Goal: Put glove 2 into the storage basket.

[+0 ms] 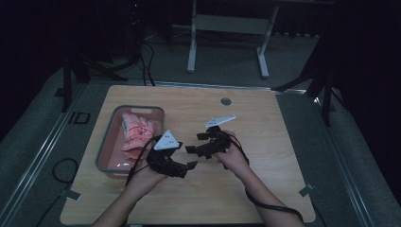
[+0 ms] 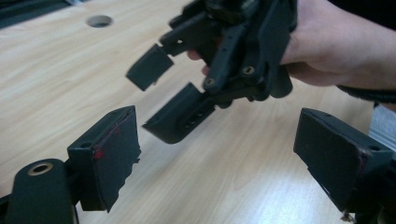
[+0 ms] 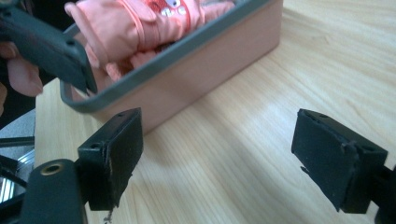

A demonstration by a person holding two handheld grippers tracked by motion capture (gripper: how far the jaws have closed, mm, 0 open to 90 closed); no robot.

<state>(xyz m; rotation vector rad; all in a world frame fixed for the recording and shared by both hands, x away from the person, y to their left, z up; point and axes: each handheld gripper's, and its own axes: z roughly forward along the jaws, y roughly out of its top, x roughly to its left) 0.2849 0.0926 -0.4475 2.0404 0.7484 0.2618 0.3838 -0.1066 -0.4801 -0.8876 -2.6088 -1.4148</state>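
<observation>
At the left of centre in the high view, a grey-rimmed bin [image 1: 106, 142] is seen on the table [image 1: 265, 137], with pink cloth [image 1: 135, 132] heaped inside it. Just right of the bin's lower corner, the left tool [image 1: 189, 166] is held in the left hand [image 1: 144, 177], its jaws pointing toward the right of the frame. Directly to its right, slightly higher in the frame, the right tool [image 1: 195, 143] is gripped by the right hand [image 1: 234, 158] and is aimed back toward the left. The two tools are held close together, tip near tip, over bare table.

In the left gripper view, the left tool [image 2: 217, 158] is shown with jaws wide apart and nothing between them; the right tool [image 2: 163, 98] is seen beyond, in the upper centre, also spread and empty.

In the right gripper view, the right tool [image 3: 217, 156] is shown gaping over bare wood, with the bin [image 3: 196, 70] and cloth [image 3: 140, 23] at upper left, near but untouched.
</observation>
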